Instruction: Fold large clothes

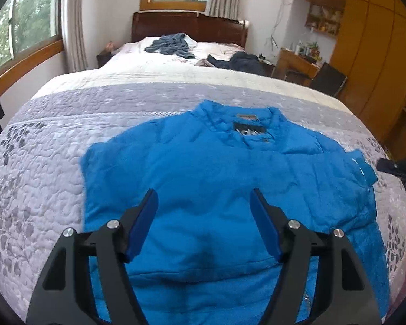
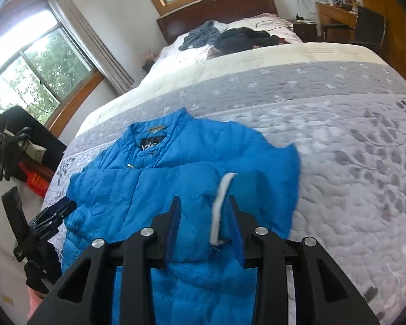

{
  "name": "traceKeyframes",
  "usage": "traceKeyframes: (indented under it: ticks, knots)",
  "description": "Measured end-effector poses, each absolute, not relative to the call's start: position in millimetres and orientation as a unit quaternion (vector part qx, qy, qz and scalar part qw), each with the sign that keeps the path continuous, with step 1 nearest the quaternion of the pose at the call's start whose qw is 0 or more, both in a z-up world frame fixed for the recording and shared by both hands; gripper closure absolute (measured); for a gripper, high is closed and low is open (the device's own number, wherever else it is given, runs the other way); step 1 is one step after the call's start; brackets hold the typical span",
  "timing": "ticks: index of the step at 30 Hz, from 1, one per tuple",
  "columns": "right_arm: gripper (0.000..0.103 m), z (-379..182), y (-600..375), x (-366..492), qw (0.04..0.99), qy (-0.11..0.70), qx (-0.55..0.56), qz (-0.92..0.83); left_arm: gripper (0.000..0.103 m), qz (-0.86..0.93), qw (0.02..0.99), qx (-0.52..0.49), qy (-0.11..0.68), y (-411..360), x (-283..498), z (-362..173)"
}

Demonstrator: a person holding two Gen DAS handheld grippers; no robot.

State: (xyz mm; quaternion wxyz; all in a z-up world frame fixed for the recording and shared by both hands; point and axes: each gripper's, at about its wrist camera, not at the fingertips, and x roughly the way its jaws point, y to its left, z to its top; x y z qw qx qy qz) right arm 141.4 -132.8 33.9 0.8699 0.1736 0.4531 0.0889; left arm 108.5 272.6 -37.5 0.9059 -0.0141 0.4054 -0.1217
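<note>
A bright blue puffer jacket [image 1: 203, 157] lies front-up on the grey patterned quilt, collar and black label [image 1: 250, 131] toward the headboard. My left gripper [image 1: 203, 193] hovers open over the jacket's lower middle, nothing between its fingers. In the right wrist view the jacket [image 2: 162, 173] has one sleeve folded across its body, showing the white cuff lining [image 2: 222, 195]. My right gripper [image 2: 203, 200] is open, its blue pads on either side of that cuff, apart from the fabric. Each gripper shows at the edge of the other's view: the right gripper [image 1: 392, 166], the left gripper [image 2: 59, 210].
The quilted bed [image 1: 54, 178] fills both views. A grey-blue garment pile [image 1: 173, 44] and dark clothes [image 1: 241, 61] lie near the wooden headboard [image 1: 189, 27]. A desk and black chair [image 1: 327, 77] stand right of the bed beside a wooden wardrobe [image 1: 373, 54]. Black bags and red items [image 2: 27, 157] sit beside the bed.
</note>
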Motion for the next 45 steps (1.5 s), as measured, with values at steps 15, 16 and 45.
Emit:
traceKeyframes:
  ticks: [15,16,45]
  knots:
    - [0.069,-22.6,-144.8,149.0,0.85,0.494,0.17,0.071,0.033,-0.084,0.901,0.004,0.426,284.9,118.4,-71.1]
    - [0.069,-21.2,-144.2,148.4,0.85,0.494,0.169,0.068,0.033,-0.082,0.901,0.005,0.425,284.1,117.6,-70.0]
    - [0.062,-6.2,-67.4,140.4,0.88,0.47,0.046,0.058,0.032,-0.097,0.893,-0.002,0.44,278.3,105.9,-67.7]
